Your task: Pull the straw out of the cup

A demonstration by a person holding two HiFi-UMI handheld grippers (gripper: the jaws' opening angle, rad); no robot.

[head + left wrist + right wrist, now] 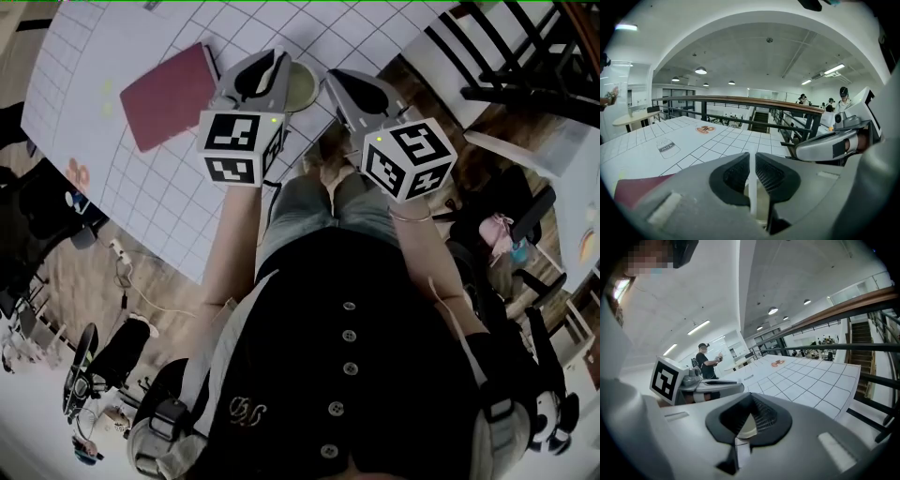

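Left gripper view: left gripper (752, 157) was clenched on the white straw (752, 190), which stood upright above the cup (761, 203).
Right gripper view: right gripper (751, 397) was pinching the cup's rim.

White tabletop (141, 197) ruled with a dark grid; a flat maroon rectangular folder (169, 94) far left; thin white straw (751, 187); pale cream round cup (302, 86); grey left gripper (752, 157) and grey right gripper (750, 398), their cubes patterned in black-and-white squares

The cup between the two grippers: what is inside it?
A white straw, pinched by the left gripper, runs down toward the cup. Its inside is mostly covered; the straw's lower end is hidden.
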